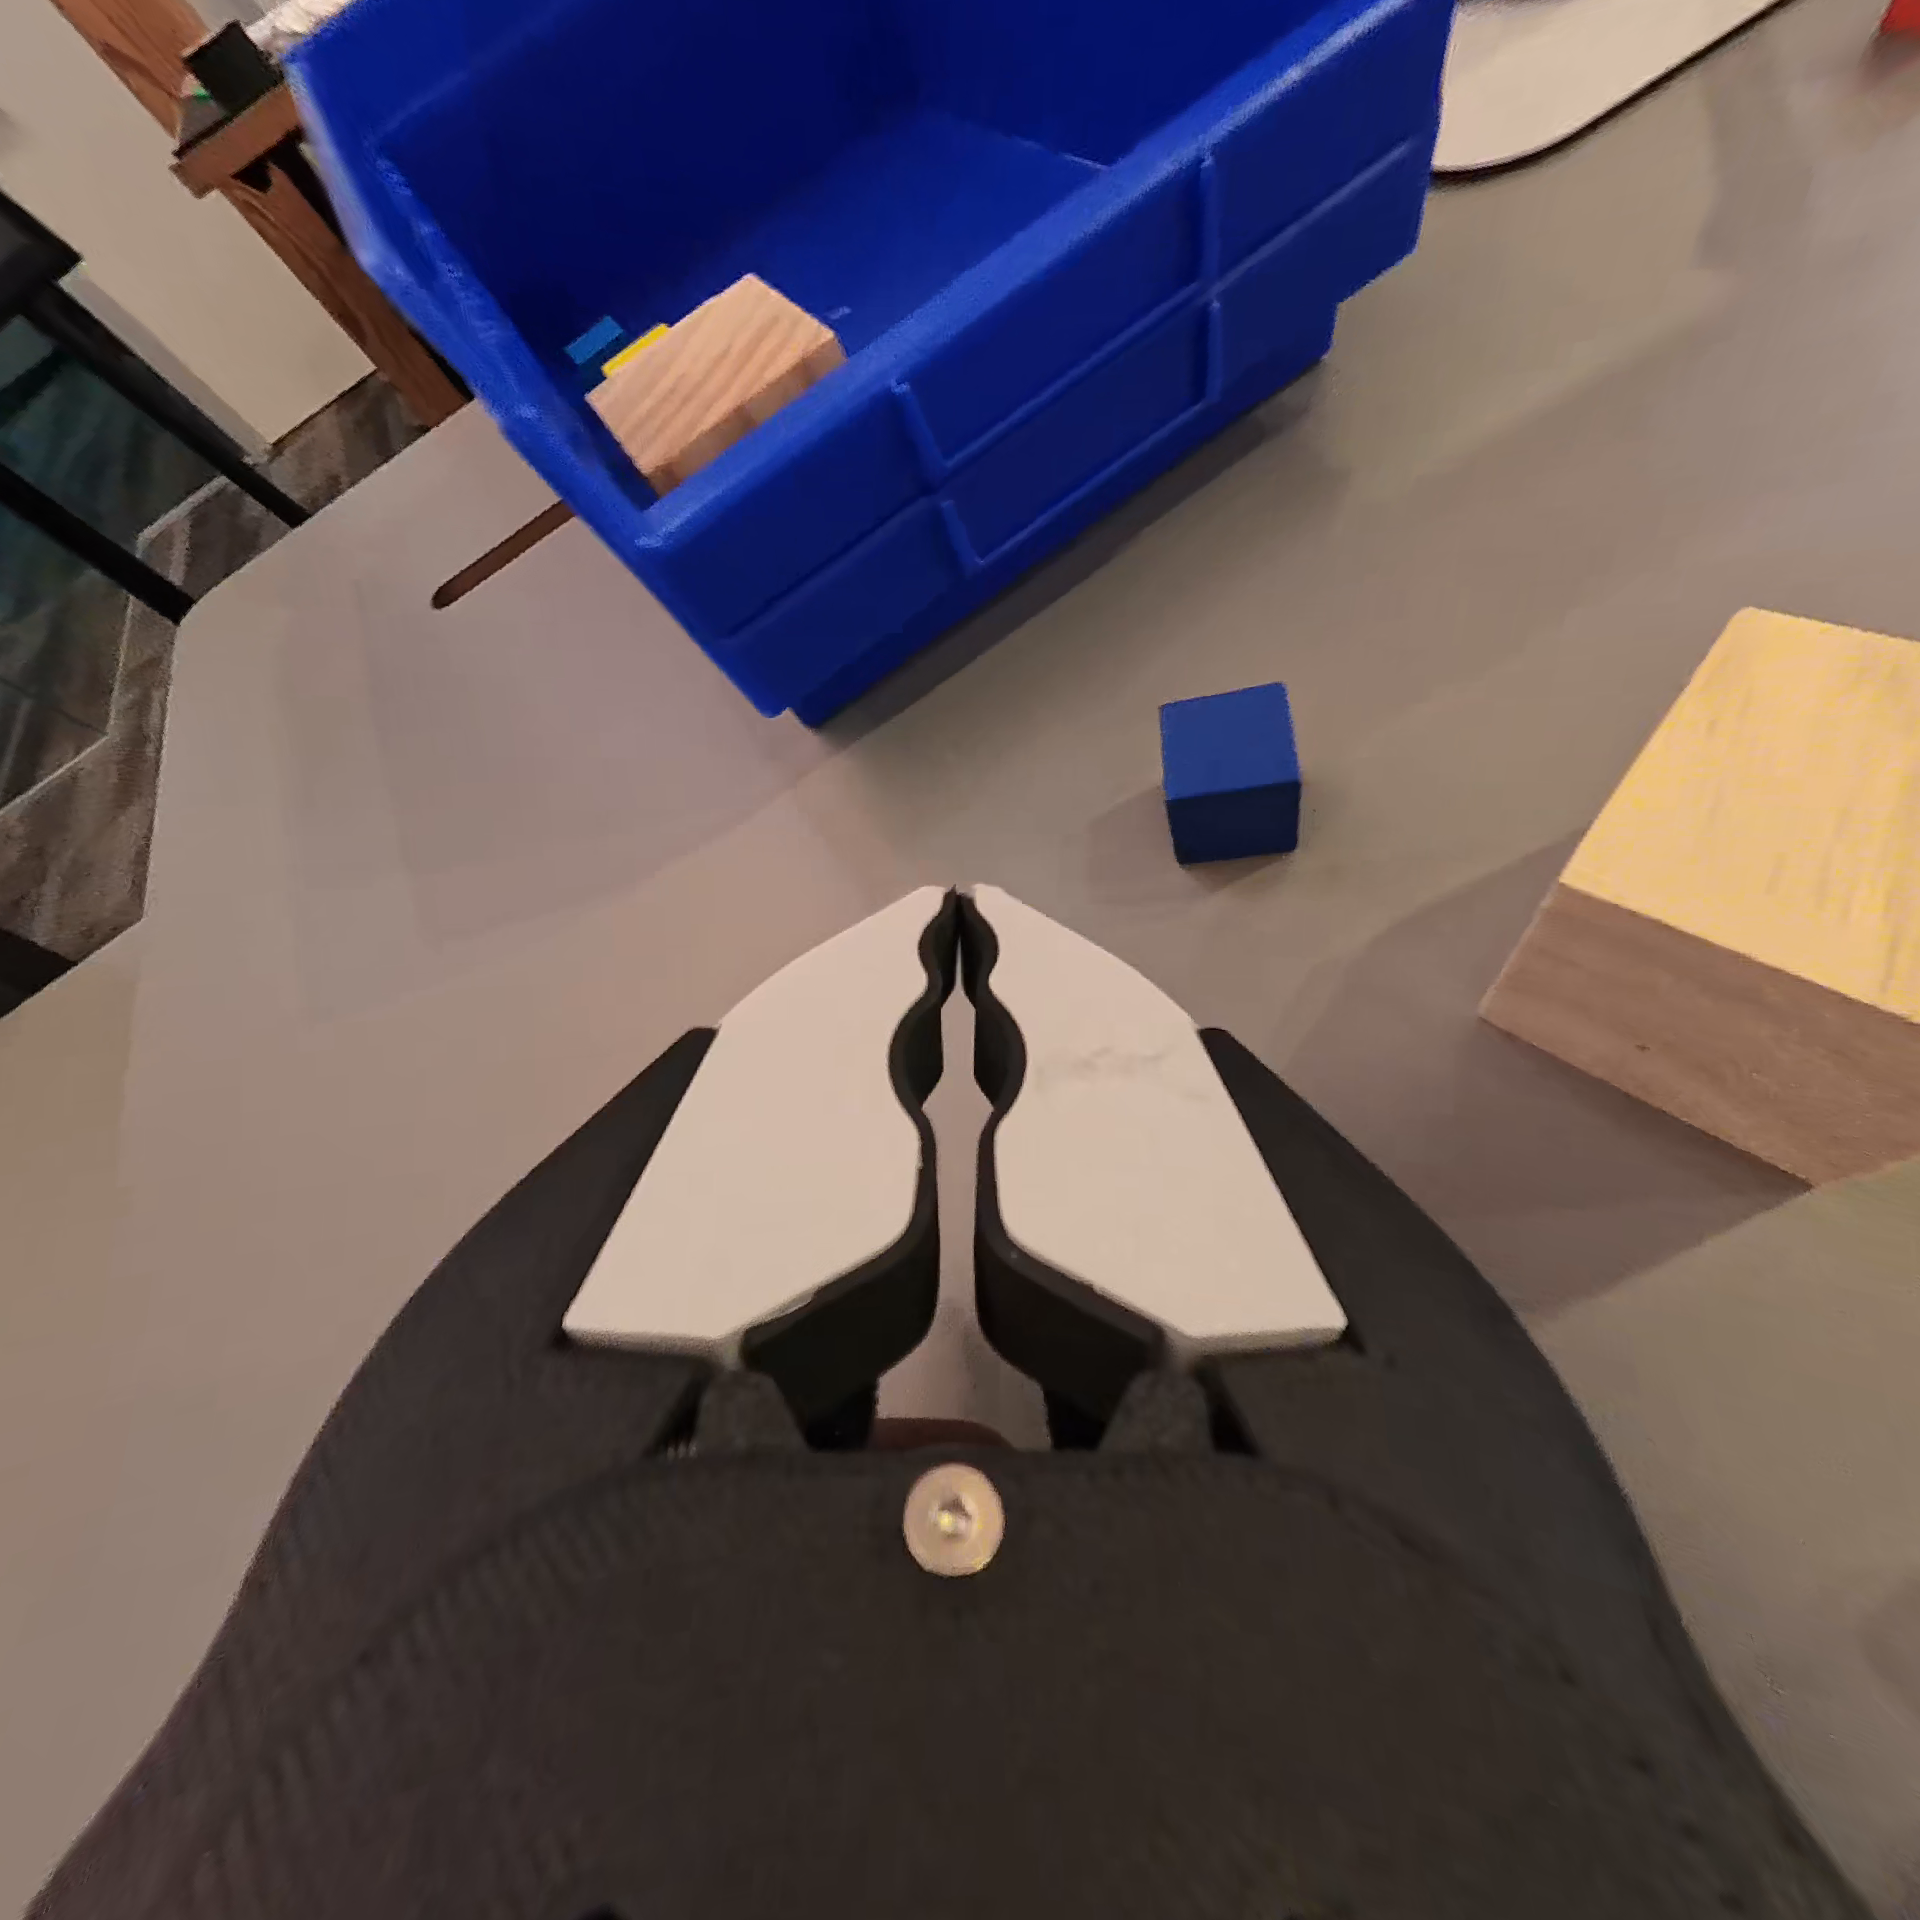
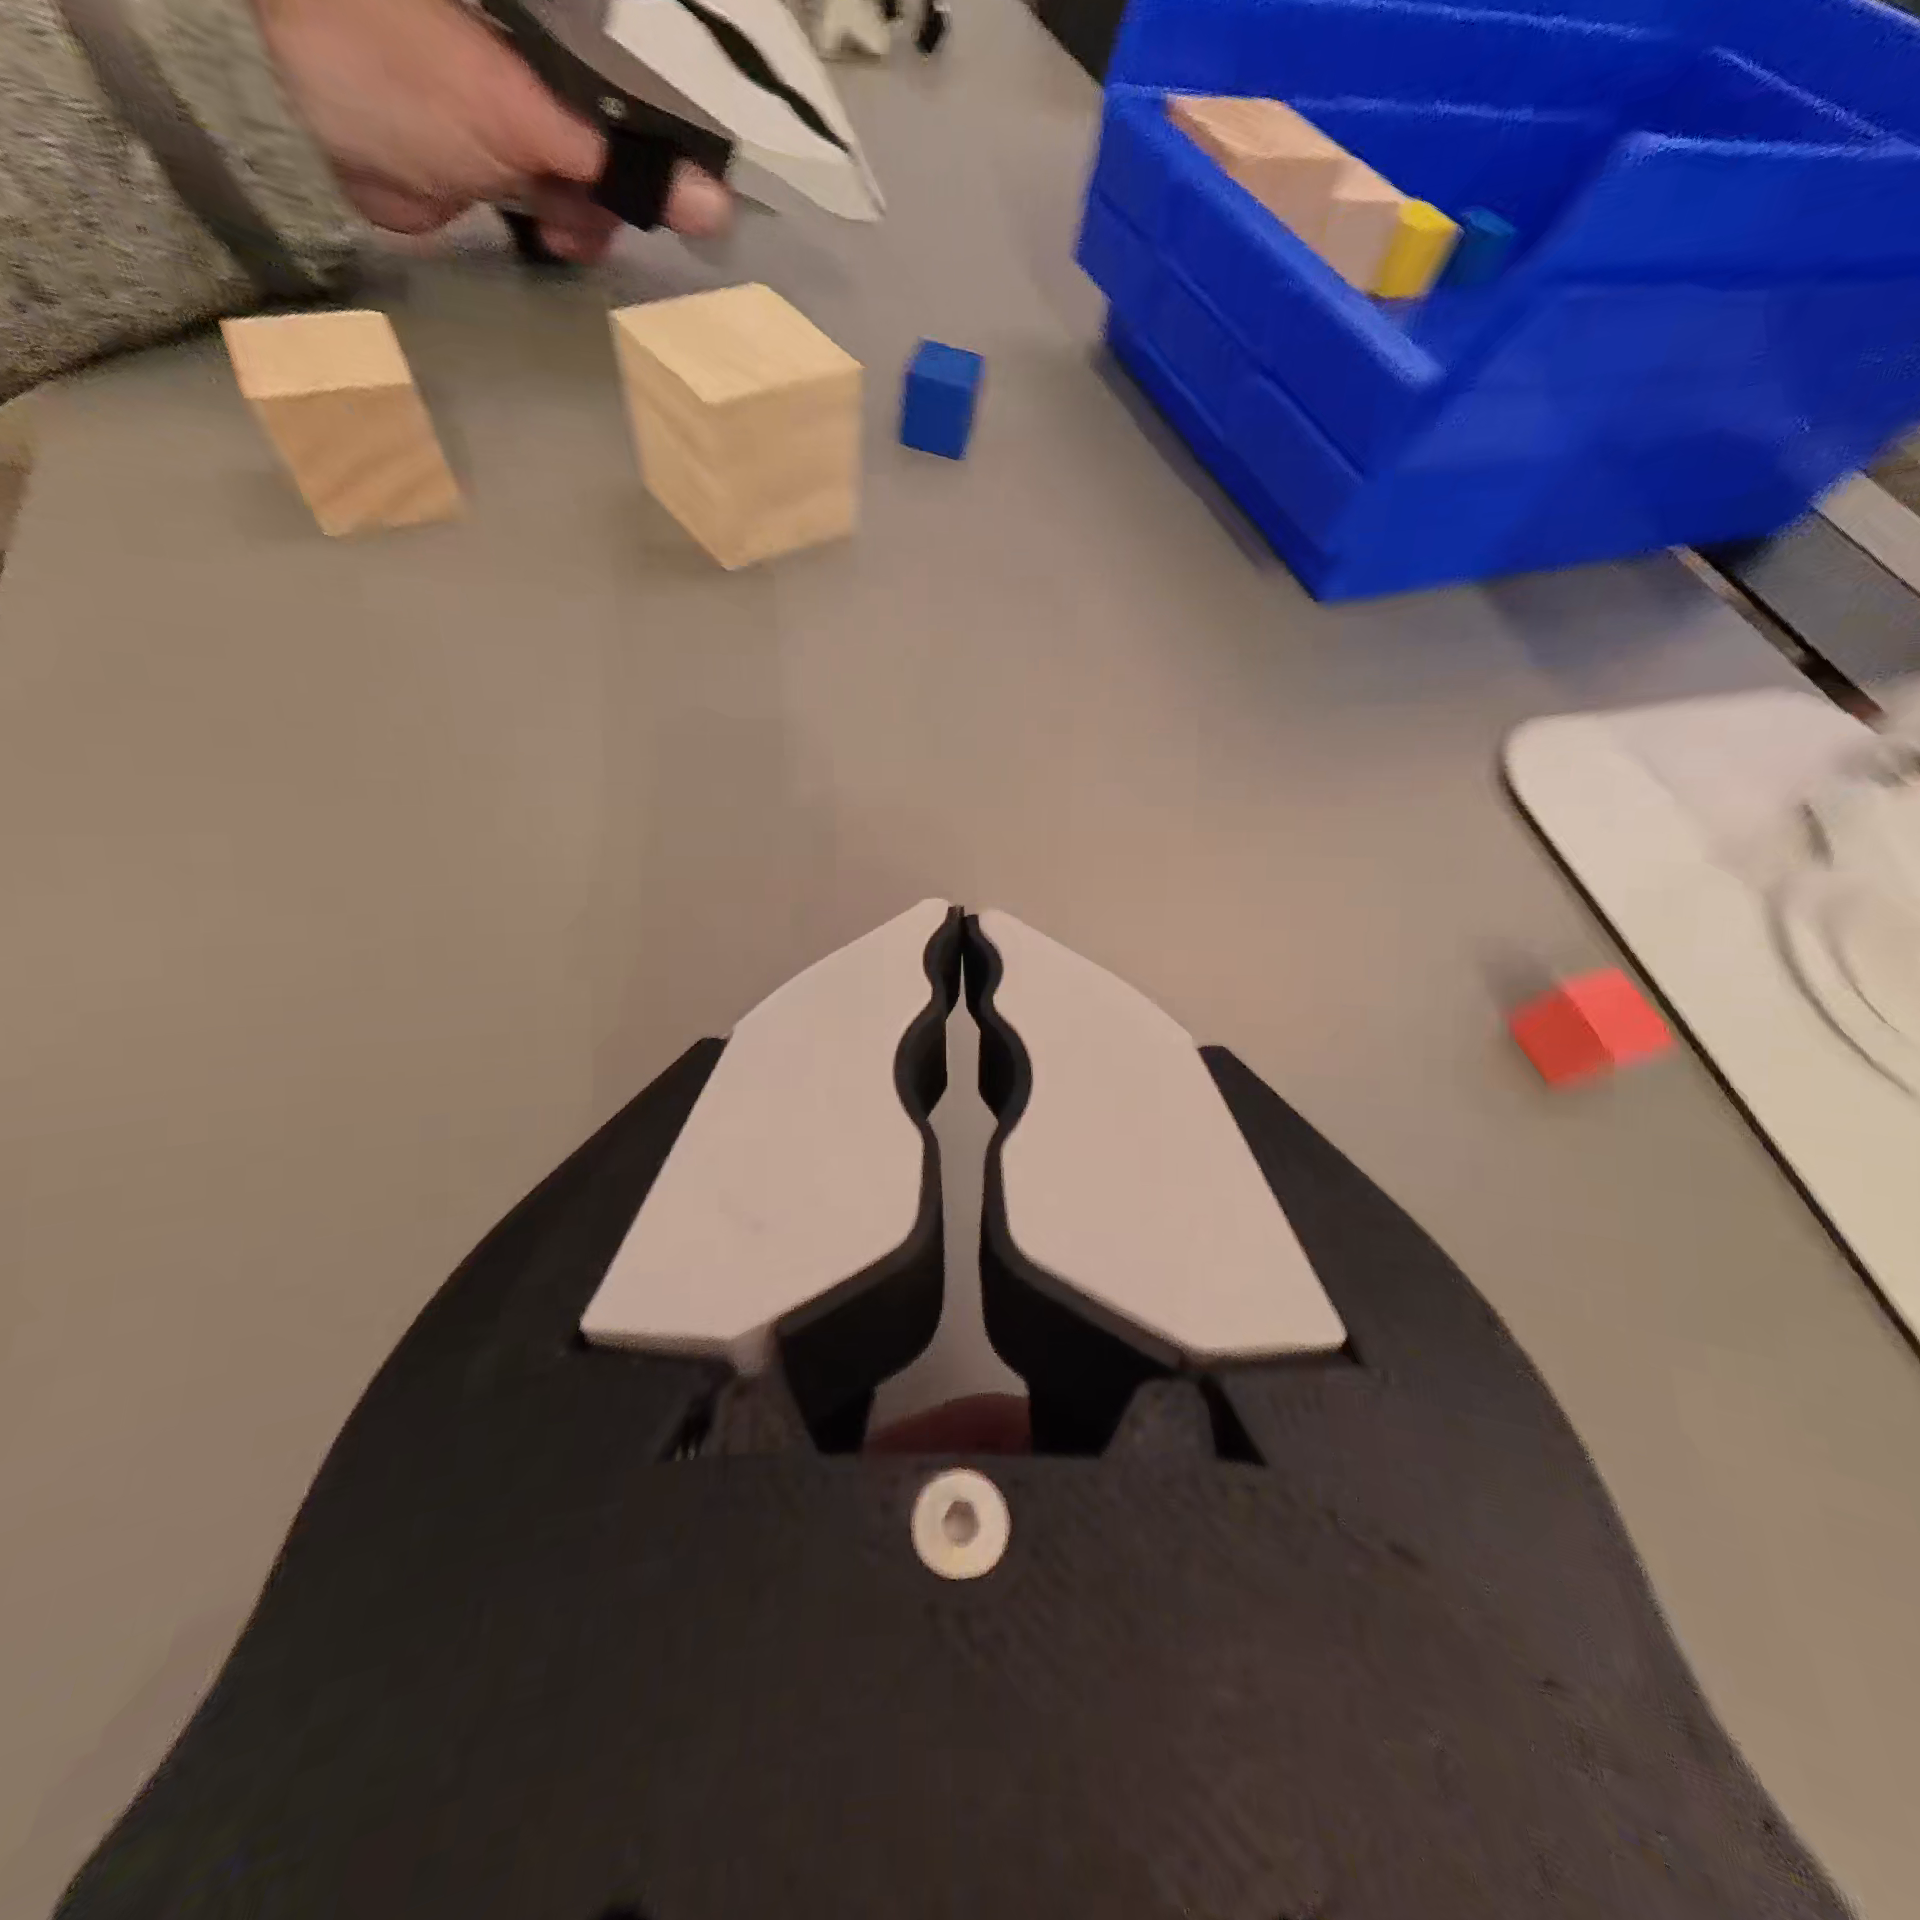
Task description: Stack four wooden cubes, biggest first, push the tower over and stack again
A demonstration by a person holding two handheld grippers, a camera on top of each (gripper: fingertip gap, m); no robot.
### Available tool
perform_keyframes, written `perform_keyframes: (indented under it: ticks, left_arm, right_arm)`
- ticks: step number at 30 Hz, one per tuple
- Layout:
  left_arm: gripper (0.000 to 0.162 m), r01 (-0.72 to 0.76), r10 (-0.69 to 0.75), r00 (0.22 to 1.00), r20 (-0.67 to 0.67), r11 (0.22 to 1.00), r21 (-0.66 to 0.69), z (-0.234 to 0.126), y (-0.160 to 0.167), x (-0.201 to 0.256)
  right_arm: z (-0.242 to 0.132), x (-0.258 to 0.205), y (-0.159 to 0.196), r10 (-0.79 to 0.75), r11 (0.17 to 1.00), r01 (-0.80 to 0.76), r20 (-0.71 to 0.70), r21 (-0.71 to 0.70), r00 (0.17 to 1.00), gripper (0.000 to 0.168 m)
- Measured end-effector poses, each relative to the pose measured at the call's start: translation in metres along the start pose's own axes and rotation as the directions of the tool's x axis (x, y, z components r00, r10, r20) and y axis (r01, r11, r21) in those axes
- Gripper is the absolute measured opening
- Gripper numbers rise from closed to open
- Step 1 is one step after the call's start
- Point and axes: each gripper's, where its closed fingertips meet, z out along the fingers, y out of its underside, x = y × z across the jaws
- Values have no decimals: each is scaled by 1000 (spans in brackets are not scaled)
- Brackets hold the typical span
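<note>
A: Judging by the spread, no tower stands yet. Both tools are empty, the left gripper (image 1: 954, 902) and the right gripper (image 2: 957, 916) each with jaws pressed together on nothing.

B: Where are the cubes?

A: On the grey table (image 2: 727, 748): the large pale wooden cube (image 2: 743, 421), a smaller pale wooden block (image 2: 338, 416) well to its left, the small blue painted cube (image 2: 940, 400) just beside its right, and a small red cube (image 2: 1588, 1027) near the white mat (image 2: 1662, 883). Nothing is stacked on anything.

B: So the next move?

A: My guess is that the large cube serves as the base. A gripper would have to open its jaws wide, take the next biggest block squarely by two flat faces and set it centred on top.

B: Do the views differ?

A: Yes. The right wrist view shows the red cube, the smaller pale block and the hand (image 2: 447, 125) carrying the left gripper above the table. The left wrist view shows only the blue cube (image 1: 1231, 771), a corner of the large cube (image 1: 1725, 894), and deeper into the blue plastic bin (image 1: 1039, 436), where further wooden blocks (image 1: 717, 379) lie.
</note>
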Motion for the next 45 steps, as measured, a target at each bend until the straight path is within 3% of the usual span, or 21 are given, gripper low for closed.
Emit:
perform_keyframes:
  ticks: [1, 2, 7, 10, 15, 16, 19, 22, 27, 38, 45]
  left_arm:
    - [0, -8, 8, 1000, 2, 1000, -1, 1, -1, 1]
    - [0, -17, 18, 1000, 7, 1000, -7, 2, 0, 2]
    - [0, -85, 86, 996, 22, 995, -44, 8, 3, 6]
    - [0, -103, 105, 994, 28, 993, -59, 9, 5, 7]
    - [0, -92, 93, 995, 26, 995, -43, 8, 3, 6]
    - [0, -98, 99, 995, 24, 994, -46, 8, 4, 6]
    - [0, -117, 119, 993, 16, 991, -58, 10, 5, 8]
    - [0, -111, 112, 994, 18, 993, -46, 9, 4, 7]
    - [0, -111, 112, 994, 17, 993, -39, 8, 3, 8]
    - [0, -91, 91, 996, -4, 996, -3, 3, -1, 8]
    - [0, -113, 113, 993, -30, 994, 4, -2, -3, 11]
  right_arm:
    - [13, -8, -8, -18, 1000, 17, 50, 17, 999, 0]
    - [27, -15, -15, -28, 999, 26, 98, 28, 995, 14]
    - [95, -27, -43, -62, 998, 61, 225, 11, 973, 101]
    - [128, -38, -59, -50, 999, 54, 331, -3, 942, 113]
    - [163, -56, -67, -82, 991, 118, 441, -55, 894, 107]
    - [168, -61, -66, -96, 987, 144, 465, -70, 880, 102]
    - [178, -69, -68, -146, 976, 204, 484, -70, 863, 63]
    - [174, -73, -69, -174, 974, 222, 487, -43, 856, 62]
    - [132, -56, -55, -167, 976, 212, 455, -48, 874, 62]
    - [-17, 33, 23, -35, 993, 67, 295, -101, 955, 62]
    - [-27, 41, 57, -22, 983, 71, 279, -167, 960, 62]
